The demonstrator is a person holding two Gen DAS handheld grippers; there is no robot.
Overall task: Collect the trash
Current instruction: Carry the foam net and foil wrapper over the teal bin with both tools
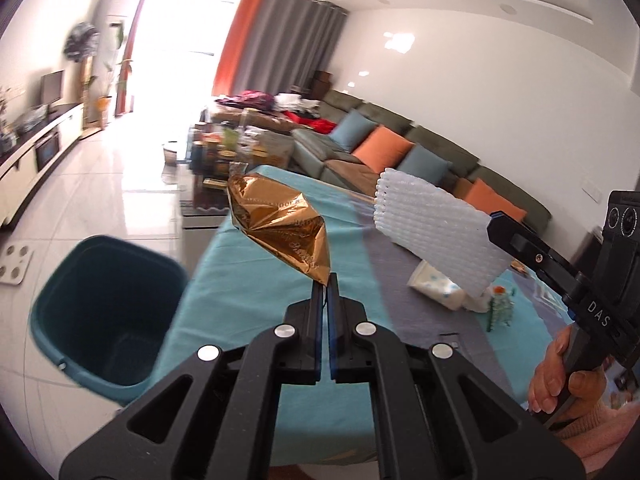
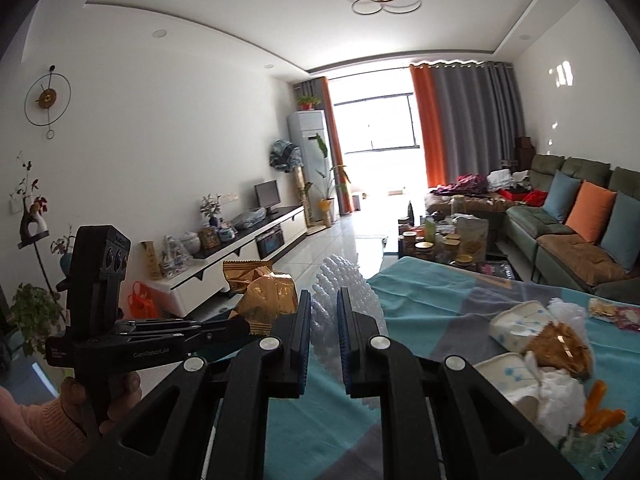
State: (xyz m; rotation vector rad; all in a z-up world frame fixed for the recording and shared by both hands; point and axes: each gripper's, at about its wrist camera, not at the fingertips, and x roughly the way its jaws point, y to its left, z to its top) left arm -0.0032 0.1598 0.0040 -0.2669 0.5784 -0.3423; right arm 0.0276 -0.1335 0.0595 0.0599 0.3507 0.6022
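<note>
The table (image 1: 280, 264) is viewed closely along each gripper's fingers, toward the window, and the table (image 2: 440, 304), sofa (image 1: 400, 136) and both held wrappers are shared.

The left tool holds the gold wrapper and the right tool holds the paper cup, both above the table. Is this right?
Not quite. The left tool does hold the gold wrapper, but the right tool holds a white foam net, as the right wrist view shows. The paper cup lies on the table.
</note>
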